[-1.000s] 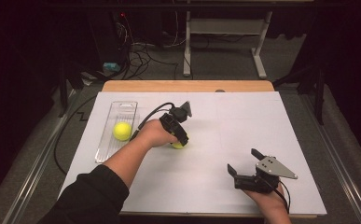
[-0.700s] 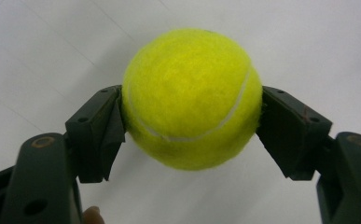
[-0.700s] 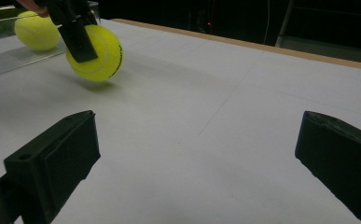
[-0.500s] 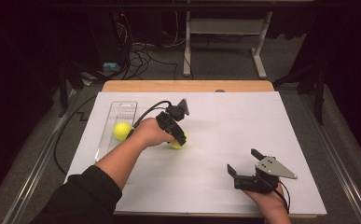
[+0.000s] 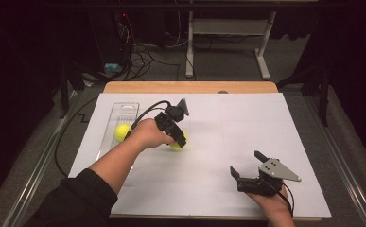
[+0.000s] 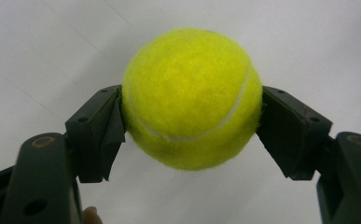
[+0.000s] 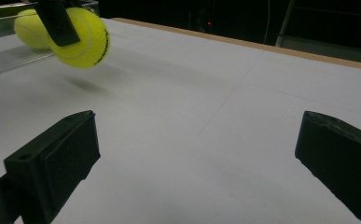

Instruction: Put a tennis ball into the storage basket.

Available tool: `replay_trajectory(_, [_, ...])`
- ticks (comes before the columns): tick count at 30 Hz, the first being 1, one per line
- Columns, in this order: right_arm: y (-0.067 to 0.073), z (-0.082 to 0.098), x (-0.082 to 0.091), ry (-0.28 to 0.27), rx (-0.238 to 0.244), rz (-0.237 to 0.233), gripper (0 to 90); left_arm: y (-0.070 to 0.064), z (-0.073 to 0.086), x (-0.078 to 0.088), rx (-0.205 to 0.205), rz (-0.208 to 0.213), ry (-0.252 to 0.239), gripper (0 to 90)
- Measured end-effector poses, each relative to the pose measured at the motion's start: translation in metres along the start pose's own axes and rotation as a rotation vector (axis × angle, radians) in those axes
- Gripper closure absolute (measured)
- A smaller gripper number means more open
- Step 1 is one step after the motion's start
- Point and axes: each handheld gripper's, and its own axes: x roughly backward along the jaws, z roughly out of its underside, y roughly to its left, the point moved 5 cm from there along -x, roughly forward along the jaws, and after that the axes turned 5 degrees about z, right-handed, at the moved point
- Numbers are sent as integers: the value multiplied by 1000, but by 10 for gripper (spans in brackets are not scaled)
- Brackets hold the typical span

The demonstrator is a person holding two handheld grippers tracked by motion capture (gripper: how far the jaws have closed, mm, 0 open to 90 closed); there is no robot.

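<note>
- A clear tray [image 5: 106, 142] lay at the desk's [image 5: 247, 123] left with one ball [image 5: 121, 132] in it.
- The left claw [image 5: 179, 140] gripped a second ball [image 6: 191, 98], pads pressed to its sides. Over the last second it had drifted a little left, toward the tray, lifted just off the desk; it probably goes in next.
- The right claw [image 5: 248, 166] rested near right, jaws wide open and empty.

The left gripper [image 5: 177, 138] clamps a tennis ball [image 5: 178, 143] beside the clear tray [image 5: 124, 109]; the right gripper [image 5: 248, 165] rests spread near the worktop's [image 5: 228, 127] front edge.
</note>
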Motion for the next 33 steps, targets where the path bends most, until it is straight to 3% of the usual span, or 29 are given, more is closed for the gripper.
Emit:
replay_trajectory(10, [0, 0, 0, 0, 1, 0, 0, -1, 6, 7, -3, 12, 8, 276])
replay_trajectory(33, [0, 1, -1, 2, -1, 0, 0, 9, 22, 32, 36, 9, -21, 277])
